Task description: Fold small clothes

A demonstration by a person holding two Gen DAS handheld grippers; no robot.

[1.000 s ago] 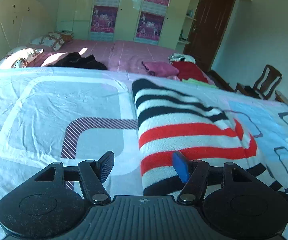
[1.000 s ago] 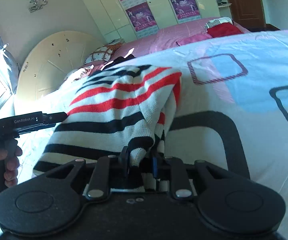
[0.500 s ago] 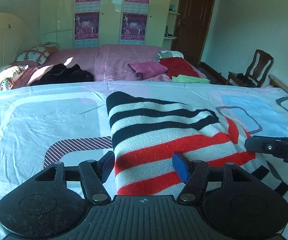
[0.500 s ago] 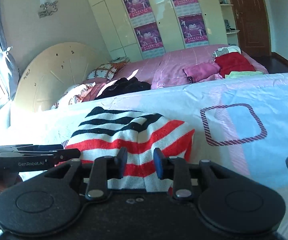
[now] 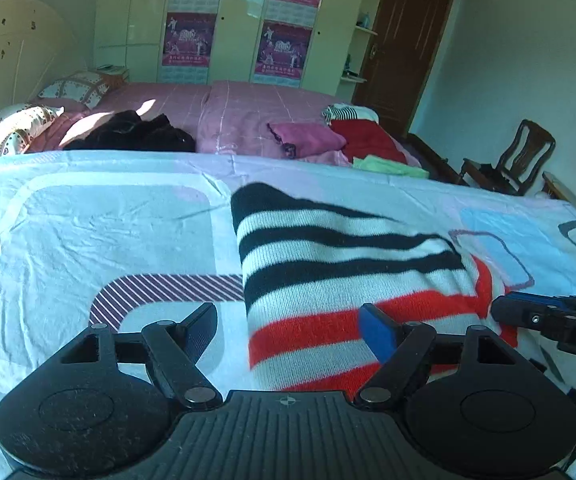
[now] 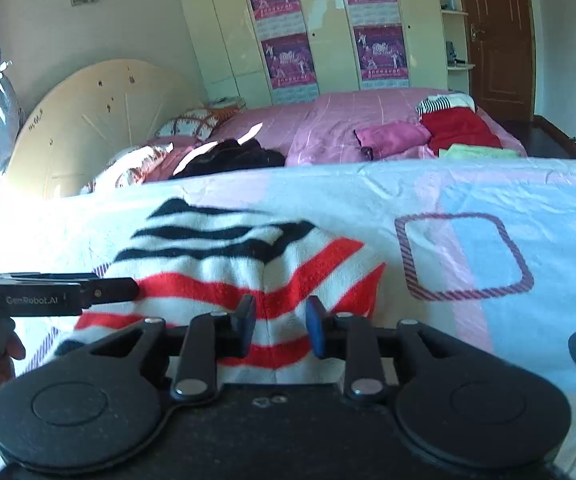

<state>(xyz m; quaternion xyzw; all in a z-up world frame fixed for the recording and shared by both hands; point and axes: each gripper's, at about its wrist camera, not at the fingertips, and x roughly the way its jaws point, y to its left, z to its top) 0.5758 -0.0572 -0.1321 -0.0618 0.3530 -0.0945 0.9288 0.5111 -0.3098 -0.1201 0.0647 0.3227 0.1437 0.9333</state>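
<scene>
A knit sweater (image 5: 348,272) with black, white and red stripes lies folded flat on the patterned bedsheet (image 5: 88,232). My left gripper (image 5: 290,328) hovers over its near left edge; the jaws are opening, wide apart, and grip nothing. In the right wrist view the sweater (image 6: 228,264) lies just ahead of my right gripper (image 6: 281,322), whose jaws stand a little apart above the red stripes without pinching the cloth. Each view shows the other gripper from the side: the right gripper (image 5: 504,312) by the sweater's right edge, the left gripper (image 6: 128,288) at its left.
Behind the sheet is a pink bed (image 5: 240,112) with a black garment (image 5: 132,136), pink (image 5: 308,136), red (image 5: 368,140) and green (image 5: 392,168) clothes and pillows (image 5: 12,132). A wooden chair (image 5: 516,160) and a door (image 5: 412,48) stand at the far right.
My right gripper let go of the lifted sweater fold and drew back; the sweater now lies flat. The left jaws have spread wider and the left view has shifted over the sweater.
</scene>
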